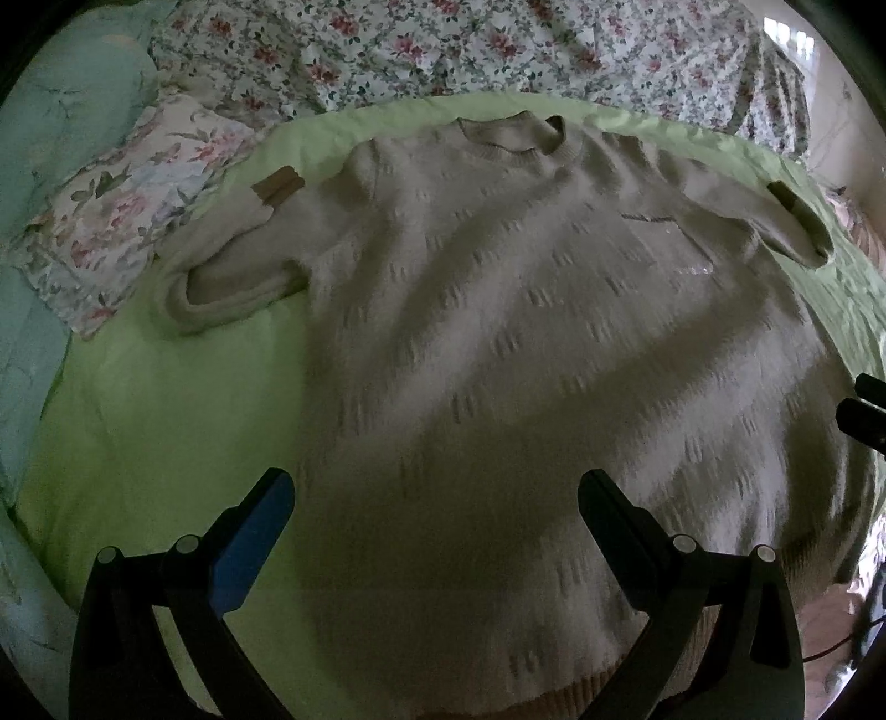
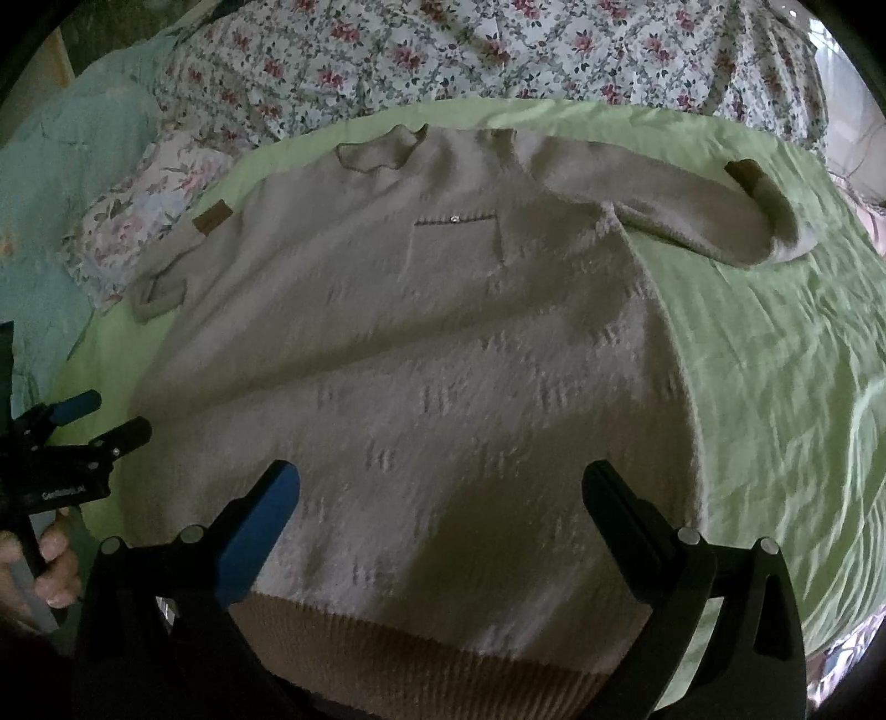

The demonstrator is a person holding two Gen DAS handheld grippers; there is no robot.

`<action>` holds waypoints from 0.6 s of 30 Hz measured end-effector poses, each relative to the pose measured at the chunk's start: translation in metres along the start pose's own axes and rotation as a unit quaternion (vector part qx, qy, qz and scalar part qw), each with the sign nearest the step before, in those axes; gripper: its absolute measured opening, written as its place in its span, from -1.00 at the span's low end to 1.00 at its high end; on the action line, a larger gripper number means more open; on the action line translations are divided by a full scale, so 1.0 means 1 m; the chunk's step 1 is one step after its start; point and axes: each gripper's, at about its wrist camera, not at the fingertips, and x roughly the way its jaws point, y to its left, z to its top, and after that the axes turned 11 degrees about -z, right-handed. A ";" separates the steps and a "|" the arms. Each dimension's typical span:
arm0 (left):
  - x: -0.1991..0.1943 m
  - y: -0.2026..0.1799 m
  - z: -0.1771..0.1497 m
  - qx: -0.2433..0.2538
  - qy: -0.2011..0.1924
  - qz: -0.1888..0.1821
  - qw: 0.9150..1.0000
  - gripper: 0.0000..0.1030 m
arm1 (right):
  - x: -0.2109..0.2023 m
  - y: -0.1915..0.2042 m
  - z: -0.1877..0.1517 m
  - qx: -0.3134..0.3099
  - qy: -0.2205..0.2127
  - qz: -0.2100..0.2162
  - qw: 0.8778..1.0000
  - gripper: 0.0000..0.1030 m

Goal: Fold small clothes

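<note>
Both claws, left gripper [image 1: 436, 490] and right gripper [image 2: 441, 482], are held apart over sweater [image 2: 398, 332] hem at 6 o'clock; one layer only may be pinched, sleeves dragged askew.

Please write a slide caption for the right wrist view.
Open right gripper above beige sweater spread on green sheet.

A lime green sheet [image 2: 775, 354] is covering the bed, kinda wrinkled on the right side. Behind it a floral quilt [image 2: 443, 50] is bunching up, and a flowery pillow [image 1: 122, 221] is sitting beside a mint blanket [image 1: 66, 111].
</note>
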 end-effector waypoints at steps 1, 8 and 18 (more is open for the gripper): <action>0.002 0.001 0.003 0.000 0.000 0.004 1.000 0.99 | 0.002 -0.003 0.002 0.003 -0.002 -0.001 1.000 0.98; 0.014 0.010 0.026 -0.007 -0.005 0.010 1.000 0.99 | 0.013 -0.024 0.025 0.013 -0.018 -0.015 1.000 0.76; 0.033 0.009 0.043 -0.015 0.000 -0.004 1.000 0.99 | 0.037 -0.154 0.115 0.104 -0.051 -0.079 0.990 0.37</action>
